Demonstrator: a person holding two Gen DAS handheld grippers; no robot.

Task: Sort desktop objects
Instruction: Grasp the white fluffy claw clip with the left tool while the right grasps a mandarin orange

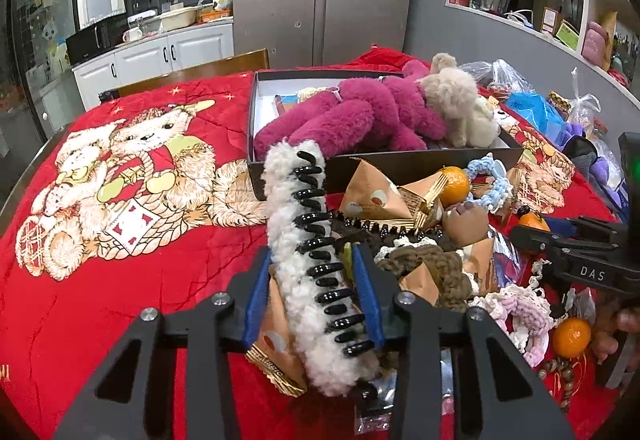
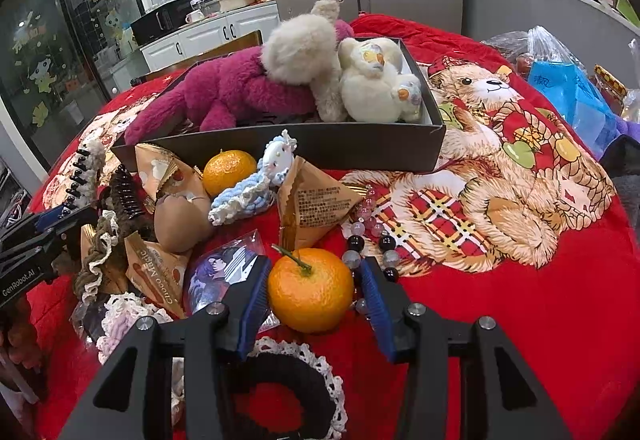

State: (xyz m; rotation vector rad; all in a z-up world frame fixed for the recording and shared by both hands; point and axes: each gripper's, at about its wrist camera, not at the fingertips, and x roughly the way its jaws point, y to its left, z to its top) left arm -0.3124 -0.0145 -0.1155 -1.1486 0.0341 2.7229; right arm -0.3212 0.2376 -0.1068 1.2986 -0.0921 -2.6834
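Observation:
My left gripper (image 1: 314,272) is shut on a fluffy white hair claw (image 1: 292,240) with black teeth; the fluff presses one blue pad and the teeth reach the other. The claw lies lengthwise over the pile of snack packets (image 1: 376,192) and knitted scrunchies (image 1: 432,264). My right gripper (image 2: 314,280) straddles a stemmed orange (image 2: 310,290) on the red quilt; its left pad is at the peel and a thin gap shows at the right pad, so it stands open. From the left wrist, that right gripper (image 1: 532,236) reaches in at the right.
A dark shoebox (image 2: 280,150) holds a magenta plush (image 2: 224,92) and cream plush toys (image 2: 372,80). In front of it lie a second orange (image 2: 228,170), a blue crochet toy (image 2: 256,184), a bead bracelet (image 2: 368,228) and a black lace scrunchie (image 2: 288,392). Plastic bags (image 2: 572,96) crowd the right edge.

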